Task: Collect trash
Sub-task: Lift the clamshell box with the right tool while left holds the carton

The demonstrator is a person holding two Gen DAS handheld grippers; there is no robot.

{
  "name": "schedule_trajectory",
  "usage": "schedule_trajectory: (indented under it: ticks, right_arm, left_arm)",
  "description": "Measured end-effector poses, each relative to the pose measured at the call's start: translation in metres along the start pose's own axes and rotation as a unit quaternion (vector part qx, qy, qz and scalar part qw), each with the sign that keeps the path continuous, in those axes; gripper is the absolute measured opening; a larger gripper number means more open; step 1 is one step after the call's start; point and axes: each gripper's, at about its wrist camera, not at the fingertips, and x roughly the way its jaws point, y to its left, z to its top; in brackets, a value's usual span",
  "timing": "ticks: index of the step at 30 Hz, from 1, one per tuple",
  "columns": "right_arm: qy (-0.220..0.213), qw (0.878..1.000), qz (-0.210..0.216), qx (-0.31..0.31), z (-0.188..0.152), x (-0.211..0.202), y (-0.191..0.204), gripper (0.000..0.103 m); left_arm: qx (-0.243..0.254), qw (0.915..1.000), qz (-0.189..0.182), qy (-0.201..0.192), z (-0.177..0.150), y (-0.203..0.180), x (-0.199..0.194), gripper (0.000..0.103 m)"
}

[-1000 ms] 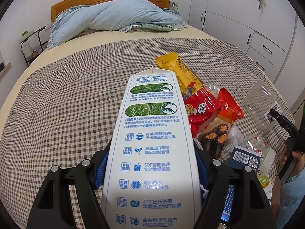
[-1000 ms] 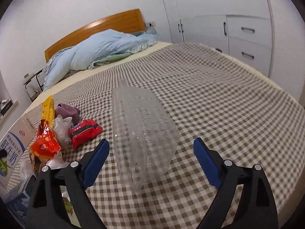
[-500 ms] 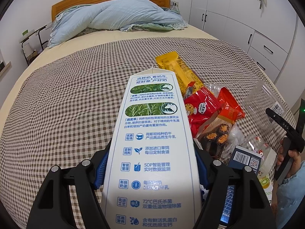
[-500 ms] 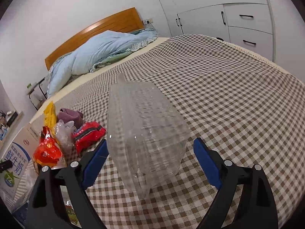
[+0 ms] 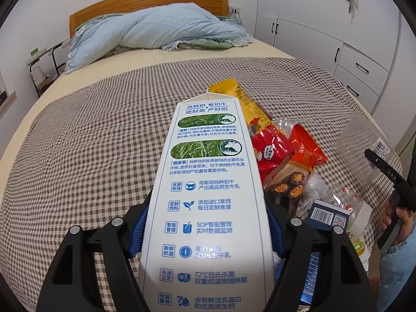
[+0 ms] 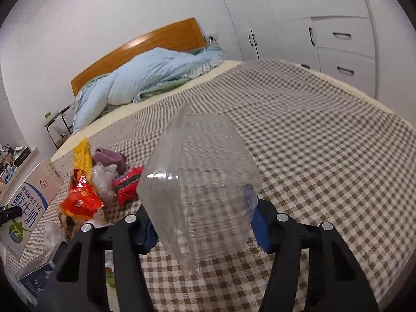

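My left gripper [image 5: 205,228] is shut on a tall white milk carton [image 5: 208,182] with blue print, held over the checked bedspread [image 5: 91,156]. To its right lies a trash pile: a yellow wrapper [image 5: 244,101], red snack bags [image 5: 273,150], a sushi pack [image 5: 286,189] and a dark blue box [image 5: 327,215]. In the right wrist view my right gripper [image 6: 205,223] is shut on a clear plastic clamshell container [image 6: 200,182], which stands tilted between the blue pads. The same container [image 5: 364,145] shows at the left wrist view's right edge, and the carton [image 6: 31,200] shows at the right wrist view's left edge.
A blue duvet [image 5: 161,31] is bunched at the wooden headboard [image 5: 145,2]. White wardrobes with drawers [image 5: 358,59] line the right side of the bed. A purple cloth [image 6: 109,156] lies behind the pile. A person's hand [image 5: 400,215] holds the right gripper.
My right gripper's fingers have closed onto the clear container, which has tipped and risen a little. The left gripper and the carton have stayed put.
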Motion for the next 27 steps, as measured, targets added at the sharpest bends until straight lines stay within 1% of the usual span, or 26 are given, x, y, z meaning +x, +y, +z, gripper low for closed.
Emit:
schedule_trajectory:
  ticks: [5,17,23,27]
  right_arm:
    - [-0.023,1.0,0.004,-0.009,0.003,-0.021,0.006,0.056]
    - [-0.057,0.998,0.008,-0.04,0.001,-0.07,0.022,0.056]
    - [-0.077,0.995,0.031,-0.049,-0.003,-0.101,0.03,0.056]
    - [-0.092,0.993,0.042,-0.064,-0.009,-0.126,0.044,0.056]
  left_arm:
    - [0.009,0.9998,0.001,-0.017,-0.001,-0.003,-0.018,0.07]
    - [0.021,0.9987,-0.002,-0.046,-0.009,-0.011,-0.068,0.07]
    - [0.027,0.9978,-0.006,-0.06,-0.019,-0.021,-0.096,0.07]
    - [0.031,0.9972,-0.012,-0.067,-0.034,-0.025,-0.116,0.07]
